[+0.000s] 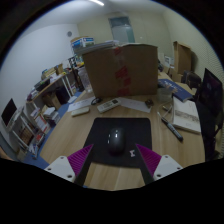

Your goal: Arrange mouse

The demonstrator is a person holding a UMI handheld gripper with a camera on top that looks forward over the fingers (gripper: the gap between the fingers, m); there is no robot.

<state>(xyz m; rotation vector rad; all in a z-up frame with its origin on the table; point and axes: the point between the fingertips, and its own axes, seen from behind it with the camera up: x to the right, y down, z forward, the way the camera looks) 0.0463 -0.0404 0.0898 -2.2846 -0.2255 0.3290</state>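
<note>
A black mouse (116, 141) lies on a black mouse mat (100, 132) on the wooden desk (110, 174). It sits near the mat's middle, a little toward the near edge. My gripper (112, 160) hovers just in front of the mat. Its purple-padded fingers (75, 160) are spread wide at either side of the mouse. The mouse is just ahead of the fingertips and they do not touch it. The gripper holds nothing.
A large cardboard box (121, 70) stands beyond the mat. A white keyboard (108, 104) lies in front of the box. Papers and a notebook (187, 121) lie at the right next to a dark chair (209, 105). Cluttered shelves (40, 95) stand at the left.
</note>
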